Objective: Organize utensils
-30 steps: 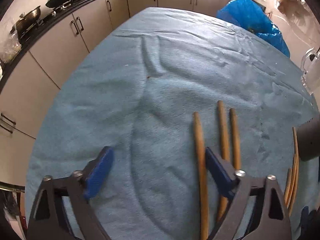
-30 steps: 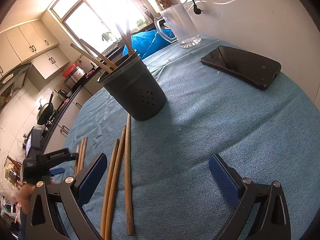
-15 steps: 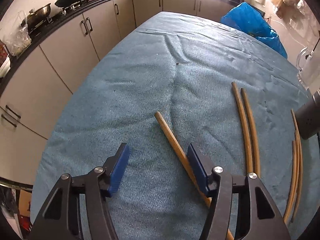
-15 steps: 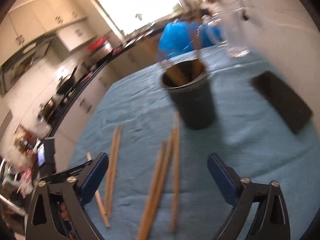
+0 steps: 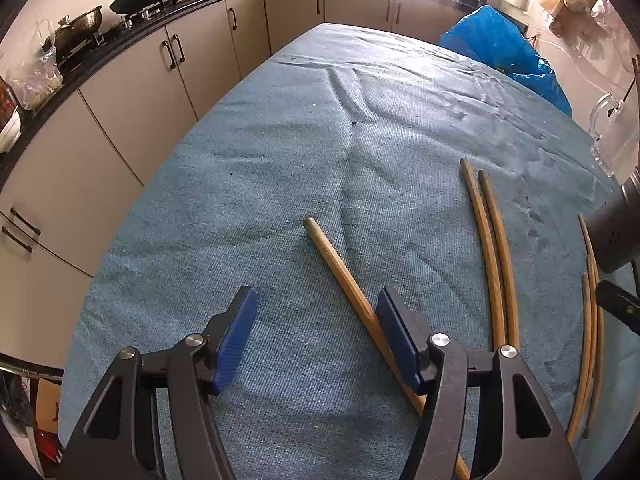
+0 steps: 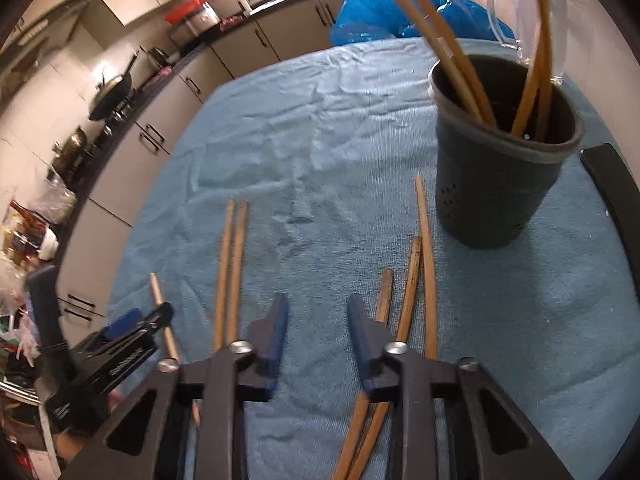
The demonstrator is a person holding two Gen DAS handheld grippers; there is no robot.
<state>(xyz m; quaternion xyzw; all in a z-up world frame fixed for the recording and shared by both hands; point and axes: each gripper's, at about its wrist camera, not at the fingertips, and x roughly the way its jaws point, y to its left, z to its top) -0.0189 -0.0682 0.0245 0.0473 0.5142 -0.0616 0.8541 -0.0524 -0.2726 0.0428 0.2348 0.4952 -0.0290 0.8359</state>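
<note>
Wooden chopsticks lie on a blue cloth. In the left wrist view my left gripper (image 5: 314, 318) is open over a single chopstick (image 5: 340, 270) that runs under its right pad; a pair (image 5: 494, 248) lies to the right. In the right wrist view my right gripper (image 6: 316, 316) is open but narrowed, empty, low over the cloth between a pair of chopsticks (image 6: 232, 264) and three chopsticks (image 6: 416, 280). A dark holder cup (image 6: 496, 184) with several chopsticks stands beyond. The left gripper (image 6: 132, 332) shows at lower left.
A black phone (image 6: 616, 200) lies right of the cup. A clear jug (image 5: 612, 132) and a blue plastic bag (image 5: 504, 48) sit at the table's far end. Kitchen cabinets and a stove with pans run along the left. The table edge (image 5: 132, 216) drops off on the left.
My right gripper has swung left and down over the loose chopsticks and its jaws have narrowed. My left gripper has turned so the single chopstick lies angled under its right pad.
</note>
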